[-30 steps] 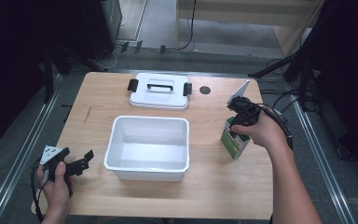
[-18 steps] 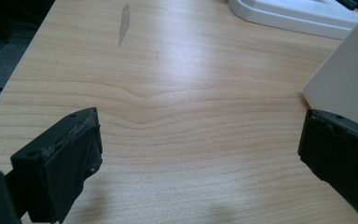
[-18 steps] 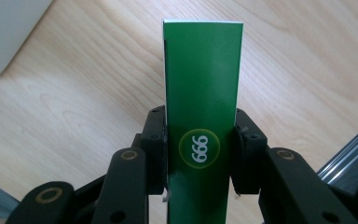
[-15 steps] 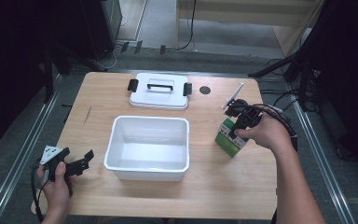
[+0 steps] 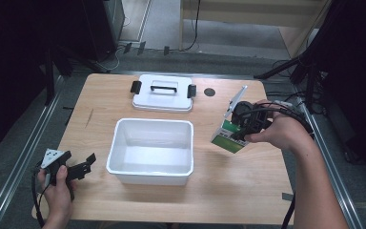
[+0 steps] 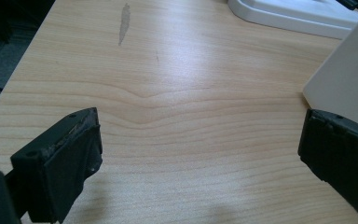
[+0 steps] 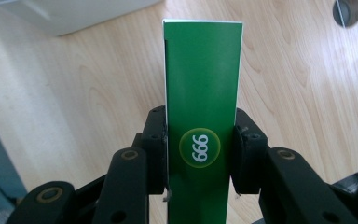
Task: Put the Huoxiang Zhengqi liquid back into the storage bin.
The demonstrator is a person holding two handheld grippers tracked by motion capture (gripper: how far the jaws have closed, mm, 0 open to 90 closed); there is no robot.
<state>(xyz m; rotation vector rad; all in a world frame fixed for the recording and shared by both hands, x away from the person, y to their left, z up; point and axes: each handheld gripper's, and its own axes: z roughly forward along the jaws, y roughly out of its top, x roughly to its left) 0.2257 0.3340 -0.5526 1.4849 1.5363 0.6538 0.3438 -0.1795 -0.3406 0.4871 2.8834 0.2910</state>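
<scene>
Claw (image 5: 242, 130) on our right is clamping a green box (image 5: 228, 135) — in the right gripper view both pads are pressing flat against its narrow sides, with the green box (image 7: 202, 116) standing up between the jaws and a round yellow-green badge on the face toward the camera. We are holding the box tilted in the air, off the surface (image 5: 248, 191), just to the right of the white bin (image 5: 151, 150) and not yet over its rim. So, as we are reading it, the pick-up is done and the carry is under way; what is left is bringing the box over the bin's open top, lowering it in and letting go.

Moving outward, the bin is sitting open near the middle of the surface, and its inside is looking bare. Its white lid (image 5: 162, 93), with a black handle and black clips at either end, is lying flat behind the bin, well apart from the box — if the lid is meant to go back on, that step is also waiting. A small dark round spot (image 5: 209, 92) is showing in the wood just right of the lid.

Over at the near left corner, our left claw (image 5: 82, 167) is resting idle with its jaws spread wide and nothing between them; in the left gripper view we are looking past them at bare wood and a white corner of the bin (image 6: 349, 79).
</scene>
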